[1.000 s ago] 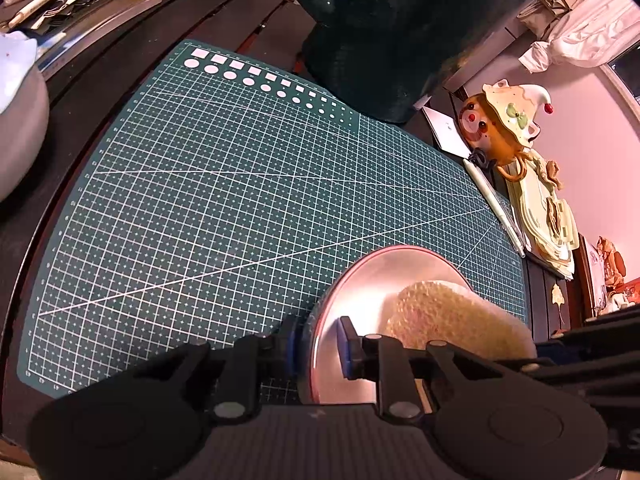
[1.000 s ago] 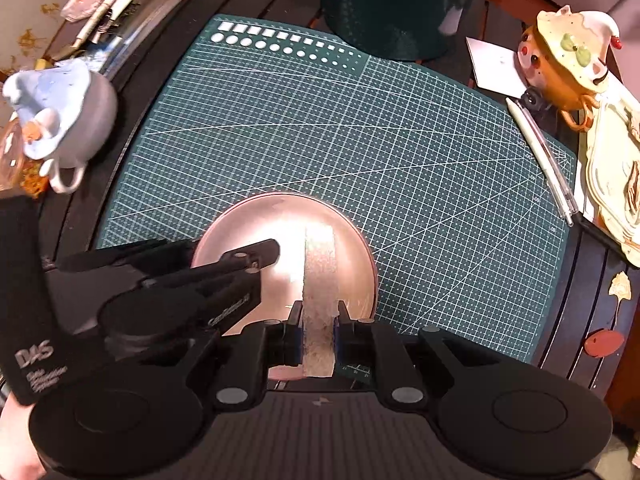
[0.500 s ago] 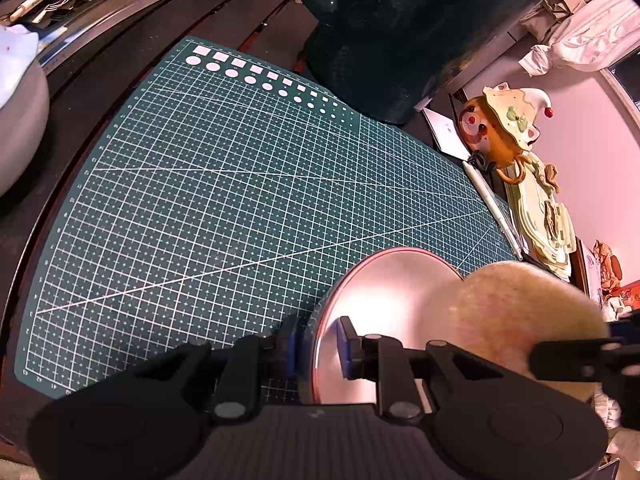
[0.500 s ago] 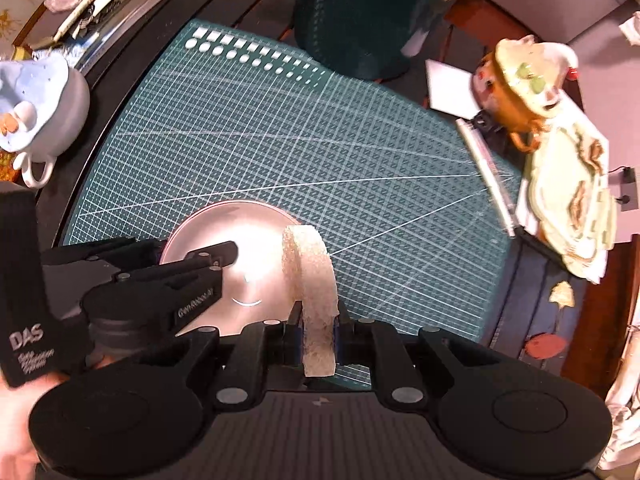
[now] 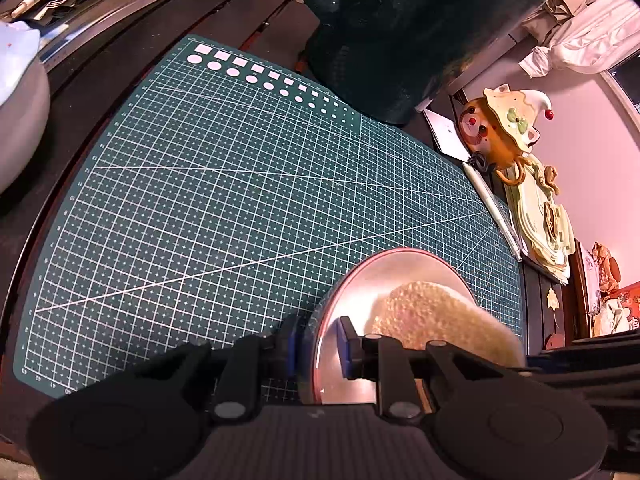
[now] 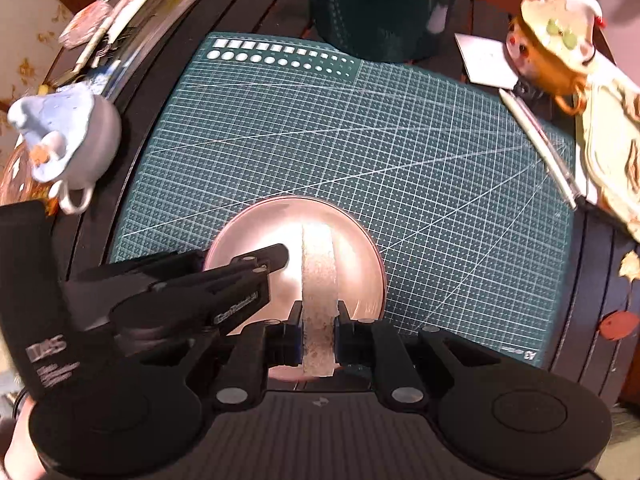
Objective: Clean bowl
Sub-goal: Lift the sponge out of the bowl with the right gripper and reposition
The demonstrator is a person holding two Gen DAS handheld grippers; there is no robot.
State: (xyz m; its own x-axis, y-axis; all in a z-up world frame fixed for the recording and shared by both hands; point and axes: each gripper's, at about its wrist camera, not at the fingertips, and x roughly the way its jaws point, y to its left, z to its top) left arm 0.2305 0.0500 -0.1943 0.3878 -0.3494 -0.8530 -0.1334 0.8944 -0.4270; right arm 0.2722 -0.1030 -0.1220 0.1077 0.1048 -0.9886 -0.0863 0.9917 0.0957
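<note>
Bowl [image 6: 256, 240], shiny metal, sits on the green cutting mat [image 5: 240, 200] near its front edge, roughly mid-width.

L gripper [image 5: 318, 346]: jaws clamped on the bowl's near-left rim, one pad outside the wall, one inside. I see the rim edge-on between the pads in the L wrist view. In the R wrist view the same gripper comes in from the left, tips over the bowl's left side.

R gripper [image 6: 318, 340]: jaws pinched tight on a pale sponge [image 6: 318, 264], held edge-on, pointing down into the bowl. Sponge's far end lies on the bowl's inside, approx centre. From the L cam the sponge shows as a broad fuzzy pad filling the bowl's right half.

Around the mat: dark green pitcher [image 5: 408, 32] at the far edge, grey cup [image 6: 80, 140] off to the left, pen [image 6: 540, 140] along the right edge, orange figurine [image 5: 492, 128] beyond it.
</note>
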